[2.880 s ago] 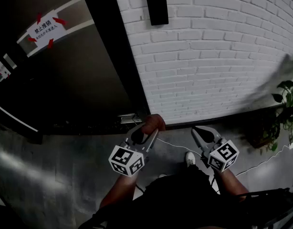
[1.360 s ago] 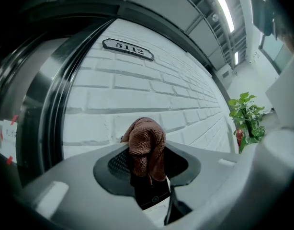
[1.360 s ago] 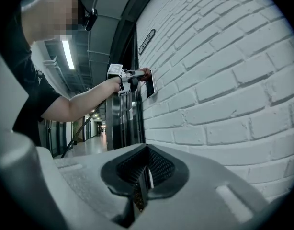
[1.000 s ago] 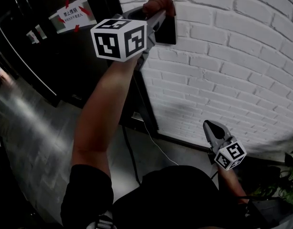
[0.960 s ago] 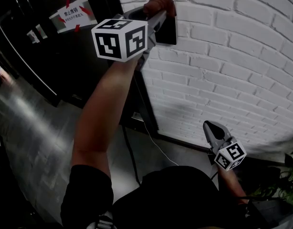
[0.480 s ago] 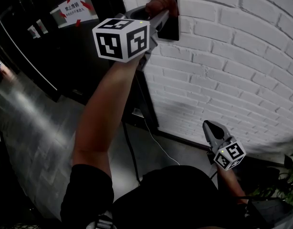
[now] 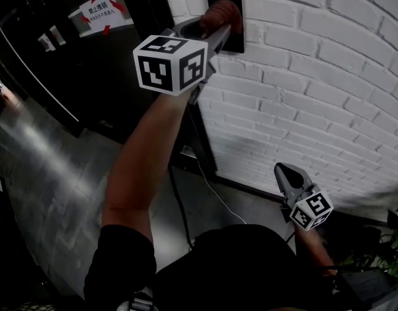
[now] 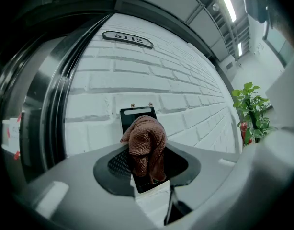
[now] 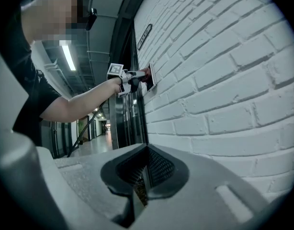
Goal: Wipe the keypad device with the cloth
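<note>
A black keypad device (image 7: 234, 36) hangs on the white brick wall (image 7: 316, 76). My left gripper (image 7: 216, 26) is raised to it, shut on a brown cloth (image 7: 219, 13) that presses against the device's face. In the left gripper view the bunched cloth (image 8: 147, 145) covers the middle of the keypad device (image 8: 135, 115) between my jaws (image 8: 148, 163). My right gripper (image 7: 284, 173) hangs low beside my body, shut with nothing in it. The right gripper view shows its closed jaws (image 9: 143, 169) along the wall, with the left gripper (image 9: 122, 78) far off at the keypad device (image 9: 151, 76).
A dark glass door (image 7: 69, 70) with a white notice sticker (image 7: 105, 10) stands left of the wall. A number plate (image 8: 128, 39) is fixed above the device. A cable (image 7: 212, 190) trails on the grey floor. A potted plant (image 8: 252, 109) stands at the right.
My left arm rose from waist height to the keypad device with the cloth. Over the last second the cloth slid a little down the device's face. The right gripper stayed low.
</note>
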Tool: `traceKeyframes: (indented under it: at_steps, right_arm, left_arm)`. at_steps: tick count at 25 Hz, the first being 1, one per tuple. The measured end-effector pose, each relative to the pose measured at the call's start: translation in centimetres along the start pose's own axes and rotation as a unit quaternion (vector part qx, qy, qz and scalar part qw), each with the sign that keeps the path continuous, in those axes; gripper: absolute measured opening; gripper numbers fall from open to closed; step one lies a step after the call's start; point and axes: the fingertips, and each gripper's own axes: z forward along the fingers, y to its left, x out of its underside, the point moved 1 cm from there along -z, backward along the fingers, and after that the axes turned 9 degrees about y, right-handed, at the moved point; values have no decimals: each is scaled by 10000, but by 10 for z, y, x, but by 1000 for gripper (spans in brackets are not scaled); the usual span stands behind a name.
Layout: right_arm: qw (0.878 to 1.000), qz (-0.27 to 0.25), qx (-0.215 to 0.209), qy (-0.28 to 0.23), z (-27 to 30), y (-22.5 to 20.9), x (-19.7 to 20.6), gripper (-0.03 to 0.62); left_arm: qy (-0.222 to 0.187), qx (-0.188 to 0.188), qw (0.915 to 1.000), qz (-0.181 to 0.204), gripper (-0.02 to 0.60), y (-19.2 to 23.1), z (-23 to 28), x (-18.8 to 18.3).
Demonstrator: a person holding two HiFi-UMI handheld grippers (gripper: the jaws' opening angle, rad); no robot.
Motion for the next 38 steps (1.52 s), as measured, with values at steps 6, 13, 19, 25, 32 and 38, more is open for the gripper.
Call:
traceKeyframes:
  at_steps: [6, 13, 19, 25, 32, 38]
  right_arm:
    - [10000, 0, 6, -5, 0, 2, 0, -10]
    - [10000, -8, -12, 23, 2, 4, 2, -10]
    - [10000, -7, -15, 40, 2, 6, 3, -9]
    - [10000, -2, -16, 33, 0, 8, 4, -9]
    - [10000, 12, -13, 64, -1, 9, 7, -10]
    - [10000, -2, -15, 47, -2, 10, 6, -9]
  left_arm:
    - [109, 0, 9999, -26, 163, -4, 1, 16]
    - [243, 40, 9997, -69, 162, -9, 3, 35]
    - [411, 119, 9989, -194, 161, -14, 4, 57]
    - [596, 215, 9972, -390, 163, -20, 5, 80]
    - [715, 247, 9961, -463, 161, -22, 7, 94]
    - [825, 266, 9950, -495, 162, -25, 7, 103]
